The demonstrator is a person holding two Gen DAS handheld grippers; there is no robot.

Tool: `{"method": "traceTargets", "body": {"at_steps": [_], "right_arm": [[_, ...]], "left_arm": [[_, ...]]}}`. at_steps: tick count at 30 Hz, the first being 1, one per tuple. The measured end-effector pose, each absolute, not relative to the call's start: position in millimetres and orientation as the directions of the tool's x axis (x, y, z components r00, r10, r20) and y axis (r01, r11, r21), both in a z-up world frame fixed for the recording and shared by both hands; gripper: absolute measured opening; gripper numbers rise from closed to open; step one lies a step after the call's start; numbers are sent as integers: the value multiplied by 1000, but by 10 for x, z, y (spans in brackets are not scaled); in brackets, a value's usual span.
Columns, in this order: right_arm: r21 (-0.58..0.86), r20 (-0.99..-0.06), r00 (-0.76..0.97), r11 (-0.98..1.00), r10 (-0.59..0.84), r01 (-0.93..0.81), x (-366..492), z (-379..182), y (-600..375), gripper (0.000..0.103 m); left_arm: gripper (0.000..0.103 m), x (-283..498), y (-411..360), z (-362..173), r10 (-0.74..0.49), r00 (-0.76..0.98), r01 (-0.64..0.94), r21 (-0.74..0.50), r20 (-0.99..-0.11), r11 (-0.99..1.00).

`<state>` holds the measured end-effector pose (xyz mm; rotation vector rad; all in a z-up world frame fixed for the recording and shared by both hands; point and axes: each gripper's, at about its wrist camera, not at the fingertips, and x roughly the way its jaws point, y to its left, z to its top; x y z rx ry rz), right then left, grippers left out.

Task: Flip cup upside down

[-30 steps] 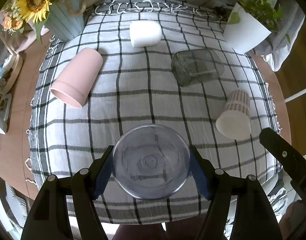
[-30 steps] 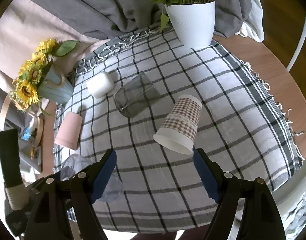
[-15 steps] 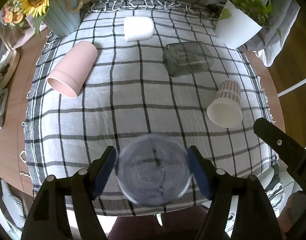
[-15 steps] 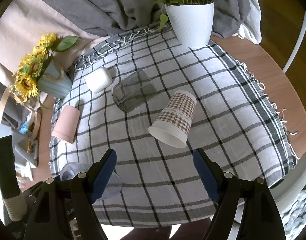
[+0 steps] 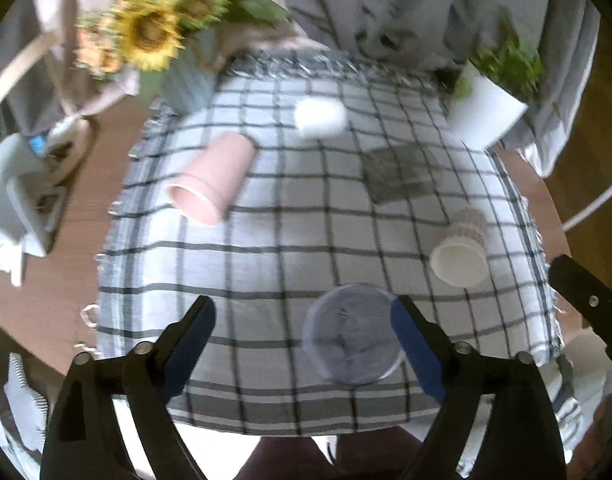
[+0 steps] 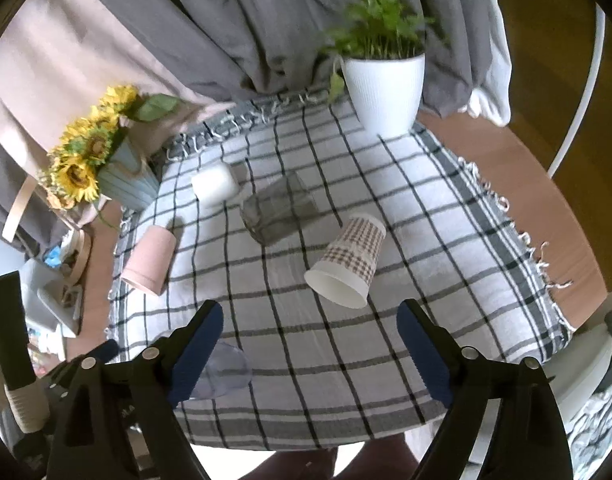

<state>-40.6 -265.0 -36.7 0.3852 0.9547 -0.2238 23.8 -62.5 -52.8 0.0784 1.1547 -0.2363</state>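
A clear plastic cup [image 5: 351,334] stands upside down on the checked cloth near the front edge, its flat base facing up; it also shows in the right wrist view [image 6: 225,370]. My left gripper [image 5: 304,344] is open and empty, the cup sitting next to its right finger [image 5: 415,350] inside the gap. My right gripper [image 6: 309,354] is open and empty above the cloth's front edge. A checked paper cup [image 6: 347,268], a pink cup [image 6: 149,260], a white cup [image 6: 214,184] and a grey glass [image 6: 280,208] lie on their sides.
A sunflower vase [image 6: 126,178] stands at the back left and a white plant pot [image 6: 381,92] at the back right. The checked cloth [image 6: 445,240] covers a round wooden table [image 6: 545,200]. Clutter sits off the table's left side [image 5: 22,184].
My left gripper has opened and let go of the clear cup, which now stands base up on the cloth. The left gripper has pulled back and shifted left. The right gripper stays open.
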Motion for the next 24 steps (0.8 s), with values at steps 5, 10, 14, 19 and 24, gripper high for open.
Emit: {"method": "traceTargets", "body": {"at_steps": [5, 10, 14, 19, 24], "right_arm": [[207, -808, 590, 936, 0, 284, -463, -267, -2412, 90], [193, -798, 602, 954, 15, 232, -501, -235, -2185, 90], [170, -804, 594, 964, 16, 204, -514, -273, -2026, 90], [165, -812, 583, 971, 34, 172, -546, -296, -1890, 92], [151, -794, 608, 975, 19, 166, -608, -242, -1752, 98]], "left_arm": [[97, 121, -321, -390, -81, 470, 146, -14, -879, 989], [100, 34, -114, -364, -19, 521, 108, 43, -853, 993], [100, -14, -11, -368, 42, 545, 85, 105, -837, 991], [100, -74, 100, -327, 50, 555, 94, 122, -830, 988], [102, -99, 168, -258, 29, 569, 114, 114, -822, 987]]}}
